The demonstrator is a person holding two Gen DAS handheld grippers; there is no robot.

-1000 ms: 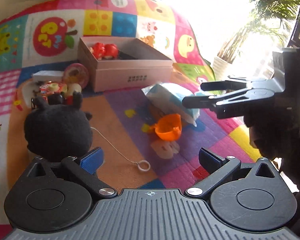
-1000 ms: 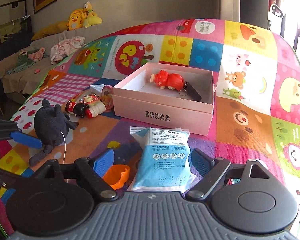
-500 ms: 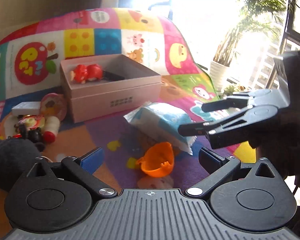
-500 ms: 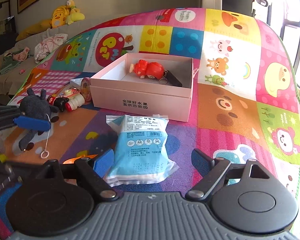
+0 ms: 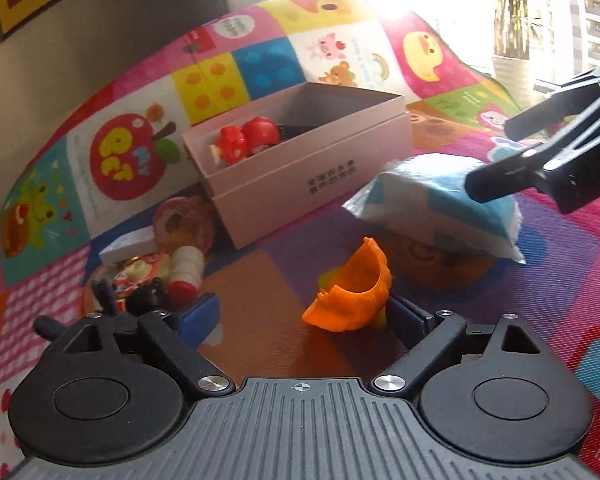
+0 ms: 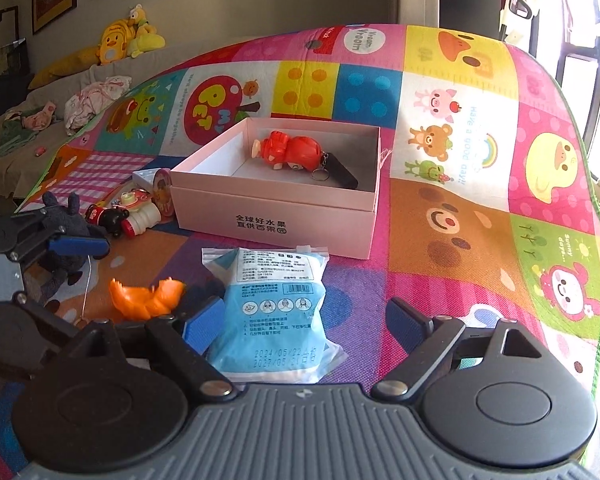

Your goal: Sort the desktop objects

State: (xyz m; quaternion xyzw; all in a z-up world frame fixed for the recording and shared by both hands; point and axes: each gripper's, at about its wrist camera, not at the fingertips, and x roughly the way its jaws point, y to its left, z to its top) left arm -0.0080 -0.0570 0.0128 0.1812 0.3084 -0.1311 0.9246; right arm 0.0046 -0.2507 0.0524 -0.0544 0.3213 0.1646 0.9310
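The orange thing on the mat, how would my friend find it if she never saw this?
Find the pink box in the middle of the colourful play mat. In front of it lies a blue and white packet, and just to the packet's left sits the orange plastic shell. It is the only bright orange piece, hollow like a broken cup with jagged edges.
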